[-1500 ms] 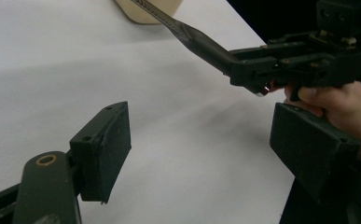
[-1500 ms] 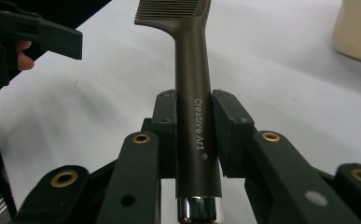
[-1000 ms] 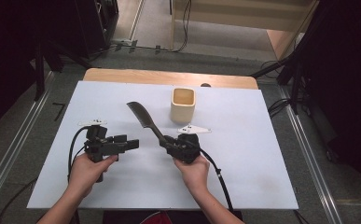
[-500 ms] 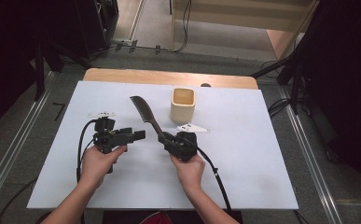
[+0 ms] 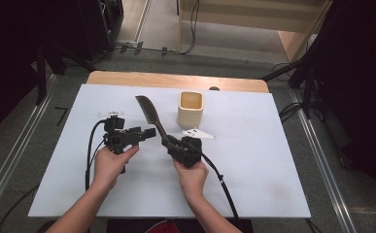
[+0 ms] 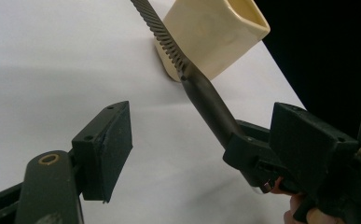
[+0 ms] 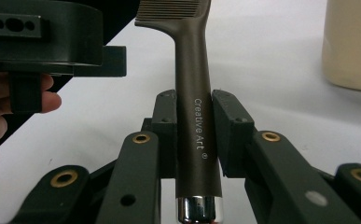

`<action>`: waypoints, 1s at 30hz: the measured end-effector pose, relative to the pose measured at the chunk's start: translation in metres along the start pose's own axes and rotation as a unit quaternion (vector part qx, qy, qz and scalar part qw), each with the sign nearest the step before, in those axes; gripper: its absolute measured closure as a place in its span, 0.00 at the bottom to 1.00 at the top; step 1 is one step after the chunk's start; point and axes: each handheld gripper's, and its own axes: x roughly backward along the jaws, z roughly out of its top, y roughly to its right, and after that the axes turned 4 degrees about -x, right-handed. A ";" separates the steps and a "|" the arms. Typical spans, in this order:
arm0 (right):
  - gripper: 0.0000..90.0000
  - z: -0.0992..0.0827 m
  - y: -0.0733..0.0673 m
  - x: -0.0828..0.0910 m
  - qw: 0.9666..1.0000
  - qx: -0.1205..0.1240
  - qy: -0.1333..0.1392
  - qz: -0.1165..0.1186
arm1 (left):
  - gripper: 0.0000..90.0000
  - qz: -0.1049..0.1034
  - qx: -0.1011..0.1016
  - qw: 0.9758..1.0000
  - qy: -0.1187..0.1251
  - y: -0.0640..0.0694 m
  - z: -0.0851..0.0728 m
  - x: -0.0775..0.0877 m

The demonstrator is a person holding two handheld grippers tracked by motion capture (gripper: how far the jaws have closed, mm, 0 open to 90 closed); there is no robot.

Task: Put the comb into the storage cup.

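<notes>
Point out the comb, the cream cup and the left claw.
comb [image 7: 192, 93], right gripper view, on its handle.
cream cup [image 5: 191, 109], high view, on its front wall.
left claw [image 5: 146, 133], high view, between its fingertips.

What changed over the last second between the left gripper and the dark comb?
The left gripper, jaws open and empty, slid rightward across the white table toward the dark brown plastic comb, closing most of the gap without touching it. The right gripper kept its clamp on the comb's handle, comb angled up and away as before. The cream square cup stayed put.
</notes>
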 end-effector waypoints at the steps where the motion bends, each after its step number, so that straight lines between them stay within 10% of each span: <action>1: 0.78 0.000 -0.001 0.000 1.000 -0.004 0.001 0.001 | 0.28 0.003 -0.001 1.000 0.005 0.001 0.000 0.000; 20: 0.78 -0.003 -0.009 -0.009 0.999 -0.030 0.022 0.022 | 0.29 0.010 0.025 0.999 0.024 0.002 0.001 -0.018; 30: 0.78 -0.005 -0.008 -0.016 0.993 -0.090 0.023 0.072 | 0.31 0.017 0.032 0.999 0.026 -0.003 0.000 -0.025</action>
